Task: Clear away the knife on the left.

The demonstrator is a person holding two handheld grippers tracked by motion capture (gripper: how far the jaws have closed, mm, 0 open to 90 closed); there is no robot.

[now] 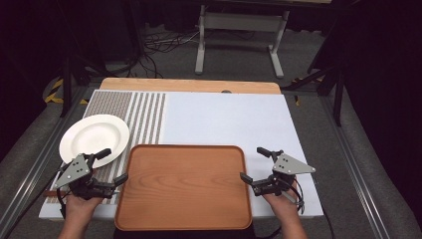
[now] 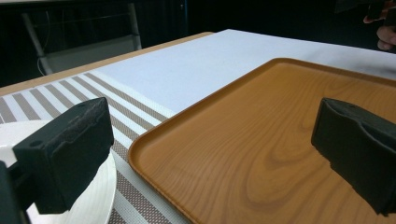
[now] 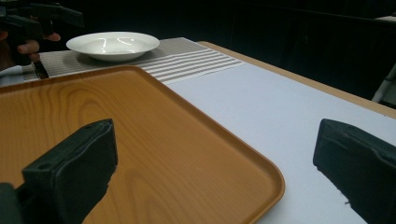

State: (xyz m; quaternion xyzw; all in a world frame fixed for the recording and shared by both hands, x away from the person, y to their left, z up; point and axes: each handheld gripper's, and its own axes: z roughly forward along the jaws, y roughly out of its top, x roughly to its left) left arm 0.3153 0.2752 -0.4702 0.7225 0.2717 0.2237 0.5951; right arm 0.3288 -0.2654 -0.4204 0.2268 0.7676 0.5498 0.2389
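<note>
Both grippers, left [image 1: 110,165] and right [image 1: 255,164], gape empty astride the brown wooden tray [image 1: 184,186]; uneven pinches could tilt it into the white ceramic plate [image 1: 94,137].

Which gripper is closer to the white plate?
Left. The left gripper sits right at the white plate's near edge, jaws open. The right gripper is across the wooden tray, far from the plate.

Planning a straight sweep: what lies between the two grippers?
The wooden tray, empty, spans the gap between the left gripper and the right gripper in the high view.
</note>
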